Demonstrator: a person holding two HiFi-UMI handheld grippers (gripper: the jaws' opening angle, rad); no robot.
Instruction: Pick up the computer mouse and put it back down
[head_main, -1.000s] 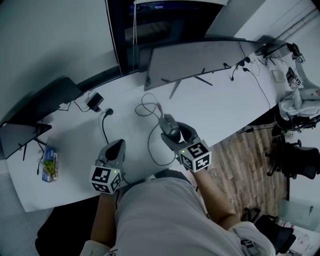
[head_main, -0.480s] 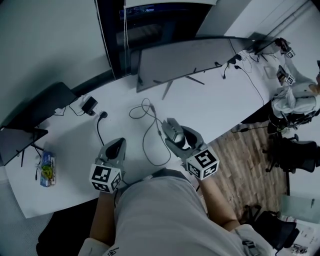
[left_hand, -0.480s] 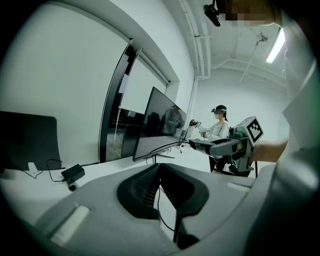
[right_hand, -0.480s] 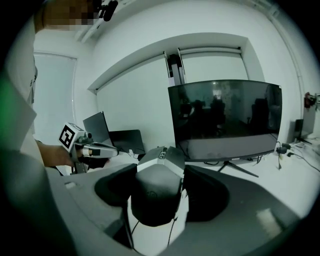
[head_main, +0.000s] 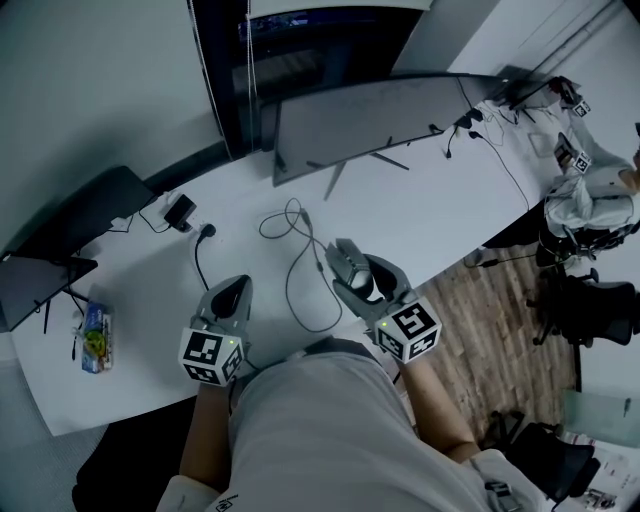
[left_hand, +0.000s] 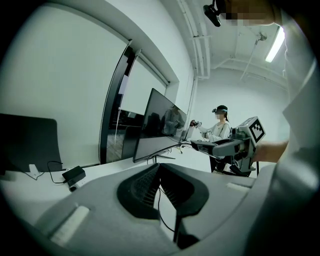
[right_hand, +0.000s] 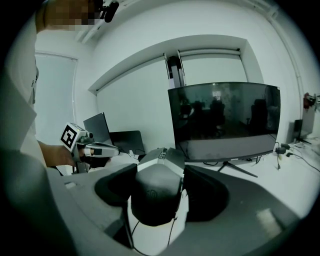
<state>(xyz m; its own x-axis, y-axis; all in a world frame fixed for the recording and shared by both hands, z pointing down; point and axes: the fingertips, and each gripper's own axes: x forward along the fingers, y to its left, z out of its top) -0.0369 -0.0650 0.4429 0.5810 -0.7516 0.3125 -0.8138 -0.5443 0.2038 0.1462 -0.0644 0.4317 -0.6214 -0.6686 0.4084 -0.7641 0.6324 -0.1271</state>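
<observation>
Grey mouse (right_hand: 156, 187) clamped in my right gripper (head_main: 362, 272), looks lifted off desk (head_main: 440, 215); left gripper (head_main: 230, 298) closed, empty. Put-down left.

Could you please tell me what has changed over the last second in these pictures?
The right gripper, shut on the computer mouse, rose slightly with it in the first half second, then kept still. The mouse is clear of the desk, with its cable trailing below. The left gripper stayed shut and empty near the desk's front edge. Nothing was taken hold of or let go.
</observation>
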